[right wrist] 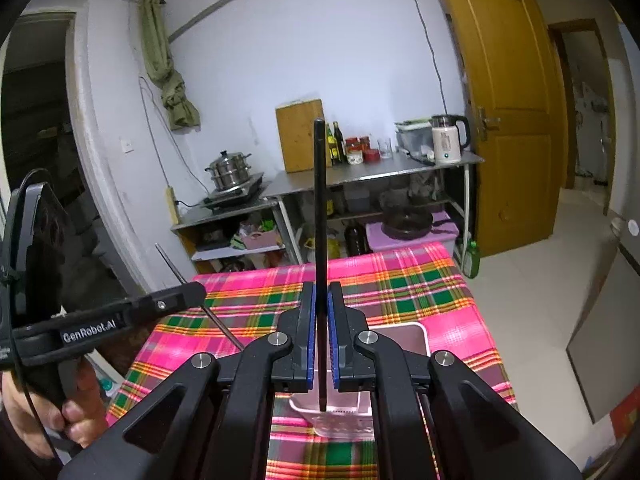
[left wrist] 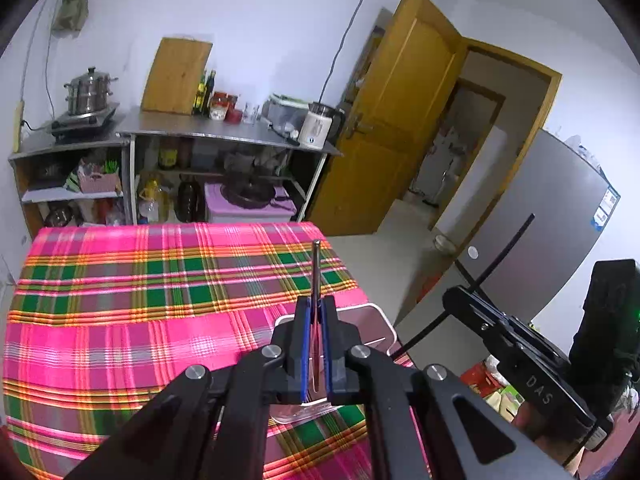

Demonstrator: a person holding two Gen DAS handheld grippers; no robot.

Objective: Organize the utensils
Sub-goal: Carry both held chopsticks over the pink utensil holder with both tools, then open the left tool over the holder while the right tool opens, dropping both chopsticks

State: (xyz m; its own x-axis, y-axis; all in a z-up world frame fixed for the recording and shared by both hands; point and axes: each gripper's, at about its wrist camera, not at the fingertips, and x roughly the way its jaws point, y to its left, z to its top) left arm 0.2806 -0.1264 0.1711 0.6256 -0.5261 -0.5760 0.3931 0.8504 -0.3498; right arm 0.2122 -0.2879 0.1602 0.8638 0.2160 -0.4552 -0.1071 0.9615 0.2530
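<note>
Over the plaid tablecloth (left wrist: 120, 320), each hand-held gripper clamps a chopstick: left (left wrist: 316, 312) metal (left wrist: 315, 272), right (right wrist: 321, 300) black (right wrist: 320, 200).

1. Cloth (left wrist: 120, 300): woven plaid fabric in pink, green and orange, with a slight sheen.
2. Left gripper (left wrist: 316, 316): matt black plastic, blue ribbed pads, bright metal screws.
3. Metal chopstick (left wrist: 315, 276): thin, polished steel, glossy.
4. Right gripper (right wrist: 321, 304): the same matt black plastic with blue pads.
5. Black chopstick (right wrist: 319, 208): dark and smooth, dull finish.
6. Tray (right wrist: 420, 336): smooth pale pink plastic, faintly glossy.
7. Counter (left wrist: 224, 126): brushed steel top.
8. Steamer (left wrist: 90, 90): shiny stainless steel.
9. Board (left wrist: 176, 74): bare light wood.
10. Door (right wrist: 504, 120): varnished wood.
</note>
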